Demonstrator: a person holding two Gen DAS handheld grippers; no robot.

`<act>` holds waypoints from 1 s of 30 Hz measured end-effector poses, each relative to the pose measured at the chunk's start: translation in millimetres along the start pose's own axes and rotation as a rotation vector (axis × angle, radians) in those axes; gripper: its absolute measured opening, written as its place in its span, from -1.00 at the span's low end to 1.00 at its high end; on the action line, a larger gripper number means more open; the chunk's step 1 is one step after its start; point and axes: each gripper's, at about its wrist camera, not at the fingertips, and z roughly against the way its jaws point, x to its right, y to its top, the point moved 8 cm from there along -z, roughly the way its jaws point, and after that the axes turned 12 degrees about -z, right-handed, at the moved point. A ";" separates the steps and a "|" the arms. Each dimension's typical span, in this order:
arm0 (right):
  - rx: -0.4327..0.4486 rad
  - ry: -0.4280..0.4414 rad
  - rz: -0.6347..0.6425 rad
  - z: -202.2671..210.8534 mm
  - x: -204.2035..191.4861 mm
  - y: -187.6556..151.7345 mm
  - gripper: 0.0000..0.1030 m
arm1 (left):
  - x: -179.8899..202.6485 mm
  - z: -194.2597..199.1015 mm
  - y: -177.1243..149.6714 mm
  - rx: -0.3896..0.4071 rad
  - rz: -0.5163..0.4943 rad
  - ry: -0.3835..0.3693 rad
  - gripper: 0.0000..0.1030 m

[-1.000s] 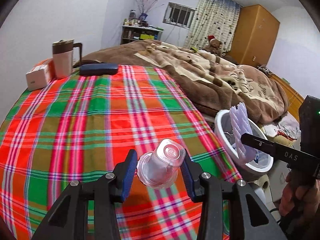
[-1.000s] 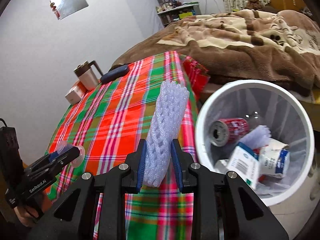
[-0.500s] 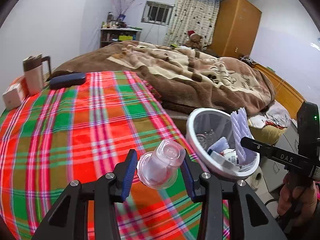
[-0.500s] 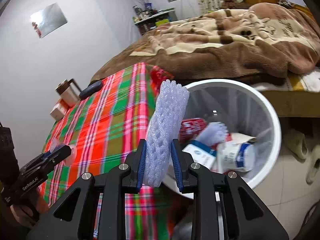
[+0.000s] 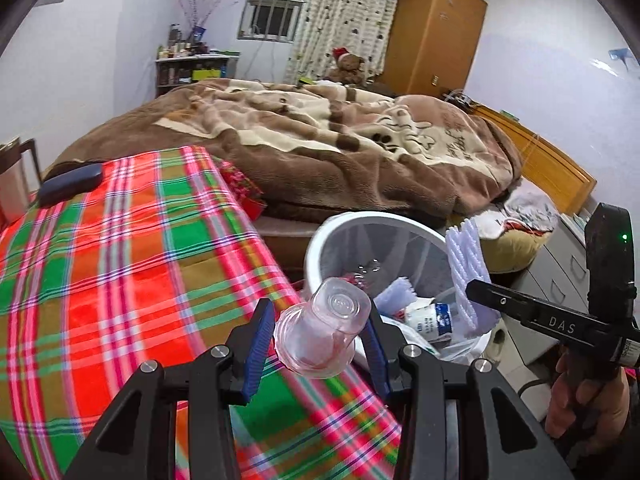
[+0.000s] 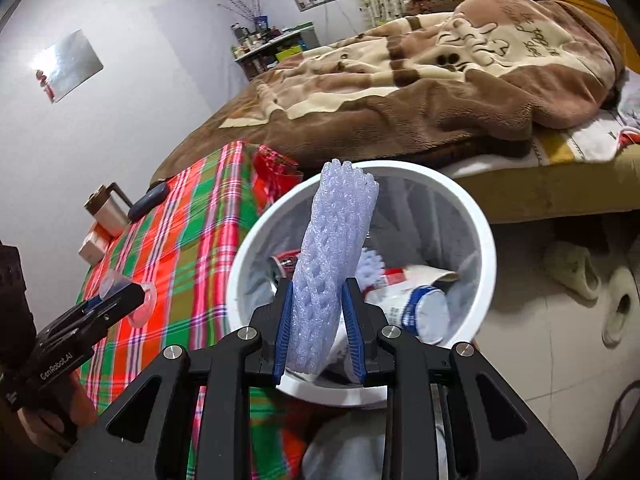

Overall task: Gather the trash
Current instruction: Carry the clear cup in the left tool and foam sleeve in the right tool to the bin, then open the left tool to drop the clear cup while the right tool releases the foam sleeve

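While the left gripper (image 5: 318, 338) clamps a clear plastic cup (image 5: 320, 330) between its blue pads, the cup lies tilted with its base pointing forward, held above the near edge of the plaid tablecloth (image 5: 120, 272) and just beside the rim of the white trash bin (image 5: 316, 248), which sits at about three o'clock from the cup in the left wrist view. The right gripper (image 6: 320, 328) is closed on a white foam net sleeve (image 6: 336, 264), which stands upright between the pads and rises at twelve o'clock over the bin's opening (image 6: 486, 240). Inside the bin lie a red can (image 6: 286, 260), a blue-and-white container (image 6: 420, 308) and another piece of white foam (image 6: 370, 266). On the tablecloth at ten o'clock in the right wrist view sit a dark glasses case (image 6: 150, 200), a lidded mug (image 6: 106, 210) and a small box (image 6: 94, 244). A brown blanket (image 5: 340, 140) covers the bed beyond.
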 end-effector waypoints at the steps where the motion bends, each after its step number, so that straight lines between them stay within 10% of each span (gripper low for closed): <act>1: 0.000 -0.004 -0.004 -0.4 2.6 0.6 -0.50 | 3.5 -3.8 1.5 -0.003 -0.006 -0.007 -0.16; 20: -0.066 -0.048 -0.013 -14.4 28.0 0.1 -0.46 | 43.8 -68.1 14.5 -0.056 -0.052 -0.113 -0.15; 30: -0.064 -0.052 -0.012 -15.8 29.8 2.2 0.07 | 44.7 -86.6 14.8 -0.062 -0.036 -0.146 -0.04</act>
